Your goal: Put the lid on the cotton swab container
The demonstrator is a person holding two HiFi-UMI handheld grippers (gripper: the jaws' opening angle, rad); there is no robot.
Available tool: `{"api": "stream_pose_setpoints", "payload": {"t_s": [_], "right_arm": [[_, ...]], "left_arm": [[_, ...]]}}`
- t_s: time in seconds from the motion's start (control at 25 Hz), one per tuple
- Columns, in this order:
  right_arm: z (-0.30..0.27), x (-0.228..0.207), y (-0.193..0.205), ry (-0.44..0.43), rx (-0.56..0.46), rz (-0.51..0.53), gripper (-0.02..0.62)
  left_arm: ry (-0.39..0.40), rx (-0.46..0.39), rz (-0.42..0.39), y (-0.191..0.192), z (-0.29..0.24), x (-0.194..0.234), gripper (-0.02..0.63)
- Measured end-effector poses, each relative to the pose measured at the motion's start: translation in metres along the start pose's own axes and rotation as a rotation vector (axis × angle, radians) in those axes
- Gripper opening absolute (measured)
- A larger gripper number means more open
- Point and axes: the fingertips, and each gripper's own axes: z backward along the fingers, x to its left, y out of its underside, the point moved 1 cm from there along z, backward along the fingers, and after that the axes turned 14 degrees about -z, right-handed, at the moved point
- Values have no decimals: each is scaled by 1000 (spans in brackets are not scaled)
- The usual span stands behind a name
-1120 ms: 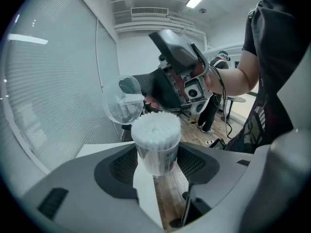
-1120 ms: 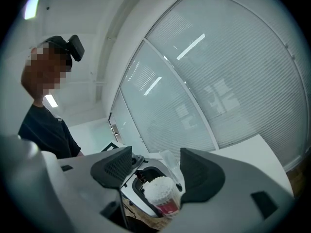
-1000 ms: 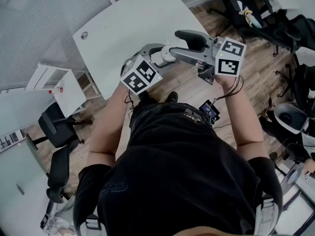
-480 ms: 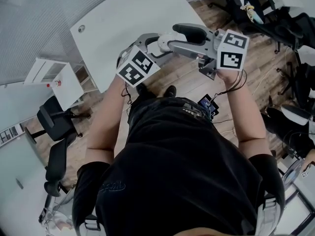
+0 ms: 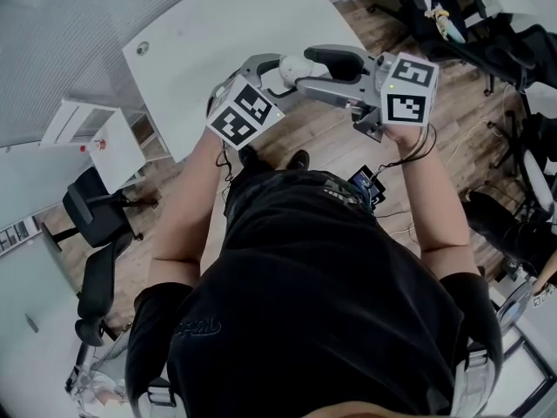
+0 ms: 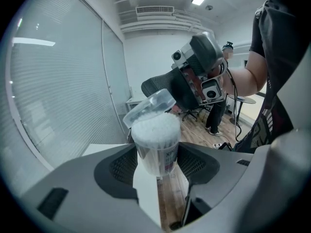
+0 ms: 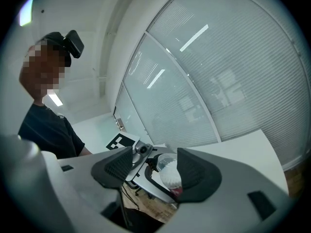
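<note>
- Left gripper (image 6: 156,161): you have it pinching the cotton swab container (image 6: 154,139) by its lower body, one pad on each side. In the head view both grippers are held in the air off the near edge of the white worktop (image 5: 226,33), not over it.
- Right gripper (image 7: 154,165): jaws spread and pinching nothing. It faces the left gripper head-on and close. In its own view the container's mouth shows in the gap between the jaws, nearer the right-hand pad. I cannot tell whether that pad touches anything.
- Container: upright in the left gripper view, long axis across the jaw line, swab heads (image 6: 155,126) packed at the open top.
- Lid (image 6: 149,105): clear, resting tilted on the rim. Its low edge is on the left of the left gripper view, and its high edge is raised toward the right gripper. Not seated.
- Judgement: the lid lies straight ahead of your right gripper, the only free one. Closing calls for pressing the raised edge down along the container's long axis while the left holds firm.
- Risk, judged: a sideways push could tip the container in the pinch.
</note>
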Motion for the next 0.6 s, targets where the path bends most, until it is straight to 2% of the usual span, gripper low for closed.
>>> {"api": "stream_pose_setpoints", "payload": {"t_s": [0.2, 0.48, 0.6], "right_arm": [[-1, -3, 1, 16, -3, -4, 270], [0, -9, -2, 61, -32, -15, 153], [-2, -10, -2, 78, -33, -4, 135]], "left_arm": [[-3, 0, 7, -2, 0, -1, 264], [-8, -4, 2, -6, 1, -3, 264], [-14, -8, 4, -6, 4, -2, 264]]}}
